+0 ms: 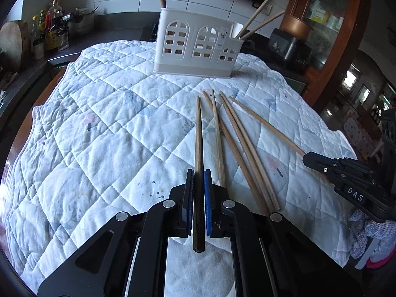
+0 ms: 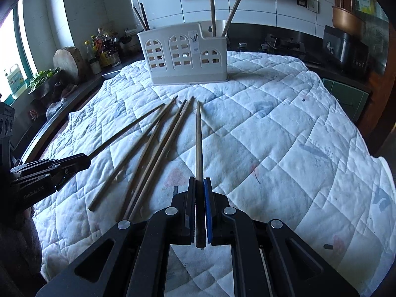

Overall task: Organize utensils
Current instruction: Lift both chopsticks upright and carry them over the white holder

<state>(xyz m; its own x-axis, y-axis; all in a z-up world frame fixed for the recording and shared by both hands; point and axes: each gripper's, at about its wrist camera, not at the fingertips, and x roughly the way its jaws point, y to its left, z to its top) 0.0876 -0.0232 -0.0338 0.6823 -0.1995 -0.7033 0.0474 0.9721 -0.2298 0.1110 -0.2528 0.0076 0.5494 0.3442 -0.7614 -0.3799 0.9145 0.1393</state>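
Nearest the lens in the left wrist view, the left tongs [image 1: 198, 185] are clenched on a dark chopstick [image 1: 198, 148] that runs up the centre of the frame. Likewise the right tongs [image 2: 200, 188] grip a paler chopstick [image 2: 198, 143], its tip pointing at the white utensil holder [image 2: 185, 54] at upper centre. Four loose chopsticks [image 2: 153, 153] lie fanned on the quilted cloth [image 2: 272, 136] over the surface, left of centre in the right view.

Risks, as I judge them: each stick is held near its thick end, so the long free length could swing or twist in the pads while being raised. Two sticks arriving together might clash, or strike the chopsticks already standing in the holder's end compartments. A hard push could tip the holder, which stands on soft cloth.
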